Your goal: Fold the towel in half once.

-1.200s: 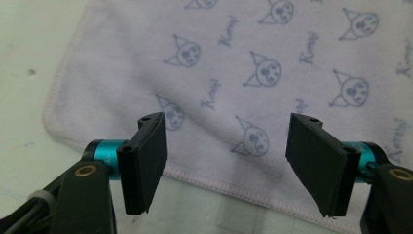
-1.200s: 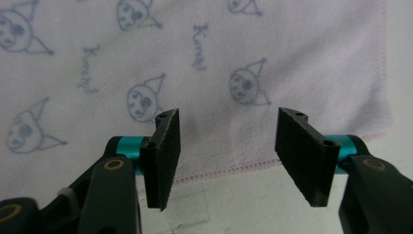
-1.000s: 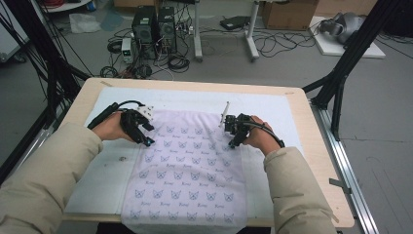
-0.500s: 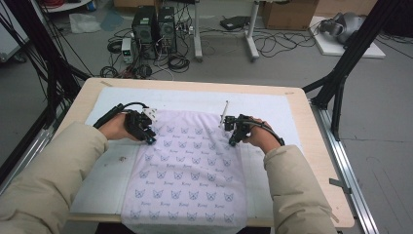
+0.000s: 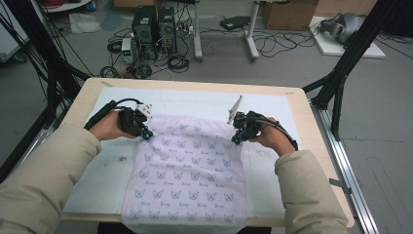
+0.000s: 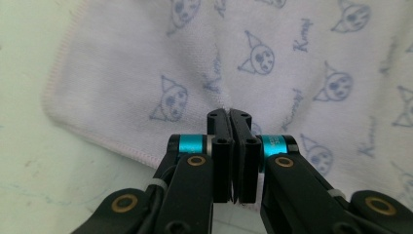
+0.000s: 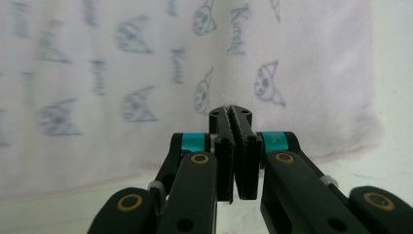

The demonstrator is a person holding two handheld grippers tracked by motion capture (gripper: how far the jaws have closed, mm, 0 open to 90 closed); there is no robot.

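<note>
Both grippers, left gripper [image 5: 146, 135] and right gripper [image 5: 235, 140], just closed, pinching the towel's [image 5: 187, 175] far corners off the tabletop [image 5: 195, 87]; a fold likely came next.

The towel [image 5: 187, 178] is a pale lilac rectangle of knit fabric printed with small blue cat-face motifs and script lettering, finished with a stitched hem along its edges. It lies spread on the desk [image 5: 302, 122], its near edge hanging over the front. Its two far corners are pinched and slightly raised, with soft folds running down from them.
</note>
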